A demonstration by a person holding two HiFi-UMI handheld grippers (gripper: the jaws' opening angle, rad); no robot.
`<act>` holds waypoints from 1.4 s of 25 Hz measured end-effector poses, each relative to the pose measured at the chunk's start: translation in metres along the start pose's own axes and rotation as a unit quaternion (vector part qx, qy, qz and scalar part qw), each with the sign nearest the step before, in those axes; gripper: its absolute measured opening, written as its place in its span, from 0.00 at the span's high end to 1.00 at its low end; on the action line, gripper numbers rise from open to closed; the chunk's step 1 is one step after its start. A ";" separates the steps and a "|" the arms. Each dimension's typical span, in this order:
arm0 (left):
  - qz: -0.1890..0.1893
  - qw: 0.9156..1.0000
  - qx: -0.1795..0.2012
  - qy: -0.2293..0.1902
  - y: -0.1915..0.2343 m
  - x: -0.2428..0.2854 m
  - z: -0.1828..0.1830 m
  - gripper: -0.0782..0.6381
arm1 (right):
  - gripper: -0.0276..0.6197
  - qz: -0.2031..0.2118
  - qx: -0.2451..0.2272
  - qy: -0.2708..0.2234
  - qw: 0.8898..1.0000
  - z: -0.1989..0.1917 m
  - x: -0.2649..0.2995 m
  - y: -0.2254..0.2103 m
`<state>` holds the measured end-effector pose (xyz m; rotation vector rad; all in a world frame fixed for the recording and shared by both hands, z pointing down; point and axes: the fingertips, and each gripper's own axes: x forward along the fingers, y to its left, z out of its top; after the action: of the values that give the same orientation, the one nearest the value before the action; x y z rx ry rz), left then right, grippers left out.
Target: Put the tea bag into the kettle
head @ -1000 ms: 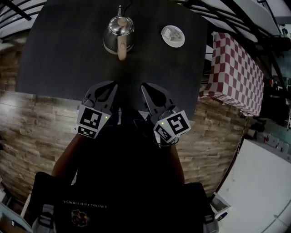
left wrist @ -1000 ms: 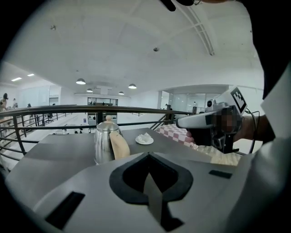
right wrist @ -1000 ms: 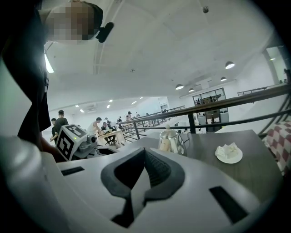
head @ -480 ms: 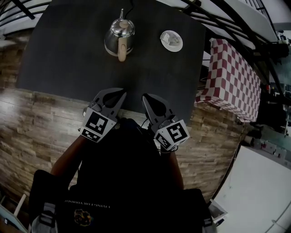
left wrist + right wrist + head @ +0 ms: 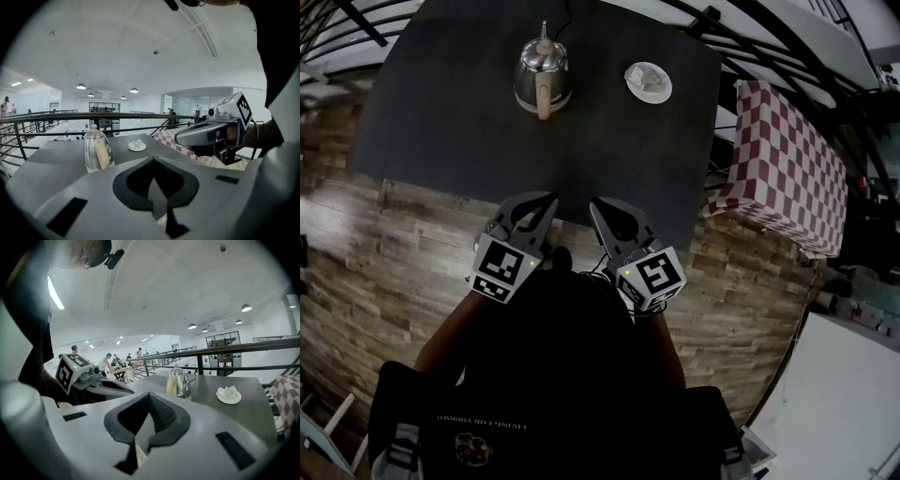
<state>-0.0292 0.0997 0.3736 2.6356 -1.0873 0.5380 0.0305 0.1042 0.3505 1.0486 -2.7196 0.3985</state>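
A steel kettle with a pale wooden handle stands at the far side of the dark table. To its right a white saucer holds the tea bag. My left gripper and right gripper hover side by side at the table's near edge, both shut with nothing in them. The left gripper view shows the kettle and the saucer well beyond the left gripper. The right gripper view shows the kettle and the tea bag past the right gripper.
A table with a red-and-white checked cloth stands to the right. A black railing runs behind the dark table. Wood-plank floor lies under me. People sit at a distant table.
Both grippers have drifted so their tips sit closer to the table's near edge, still shut. The view has pulled back a little. Kettle and saucer have not moved.
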 end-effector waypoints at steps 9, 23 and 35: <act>0.039 0.999 -0.011 0.002 -0.040 -0.034 -0.022 0.88 | 0.94 0.022 0.007 -0.011 1.000 -0.022 -0.040 0.028; 0.051 0.999 0.002 -0.001 -0.126 -0.067 -0.047 0.88 | 0.94 0.057 -0.002 -0.023 0.998 -0.056 -0.110 0.078; 0.029 0.999 0.032 0.002 -0.156 -0.060 -0.036 0.88 | 0.94 0.044 -0.009 -0.036 0.998 -0.058 -0.138 0.078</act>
<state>0.0342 0.2584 0.3690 2.6633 -1.1675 0.5990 0.0829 0.2642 0.3527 0.9587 -2.8345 0.3574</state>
